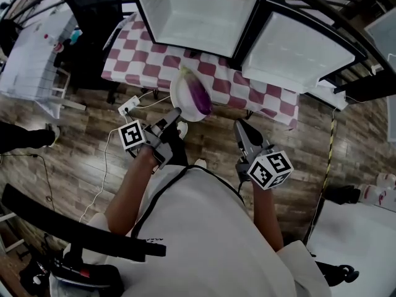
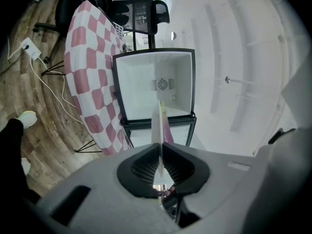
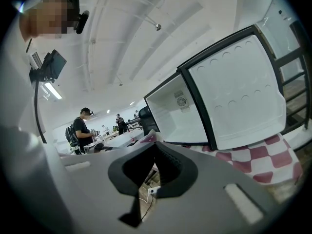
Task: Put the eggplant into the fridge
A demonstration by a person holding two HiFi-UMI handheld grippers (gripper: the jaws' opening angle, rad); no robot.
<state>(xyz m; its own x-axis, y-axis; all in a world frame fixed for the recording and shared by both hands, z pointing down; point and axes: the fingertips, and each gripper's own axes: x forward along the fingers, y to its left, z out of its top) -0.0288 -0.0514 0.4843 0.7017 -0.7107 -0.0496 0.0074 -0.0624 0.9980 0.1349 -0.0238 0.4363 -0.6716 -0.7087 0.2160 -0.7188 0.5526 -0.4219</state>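
A purple eggplant (image 1: 200, 95) lies on a white plate (image 1: 184, 91) held out in front of me, over the floor just short of the checked table. My left gripper (image 1: 176, 112) is shut on the near rim of that plate. In the left gripper view the plate (image 2: 160, 123) runs edge-on between the pads, with the eggplant (image 2: 167, 132) showing beside it. The small fridge (image 1: 198, 11) stands open on the table, its inside white and bare, its door (image 1: 300, 51) swung to the right. My right gripper (image 1: 239, 126) hovers to the right of the plate, shut and holding nothing.
The table wears a pink-and-white checked cloth (image 1: 133, 51). A white power strip (image 1: 129, 107) and its cable lie on the wooden floor to the left. A black office chair (image 2: 146, 13) stands behind the table. People stand far off in the right gripper view (image 3: 82, 128).
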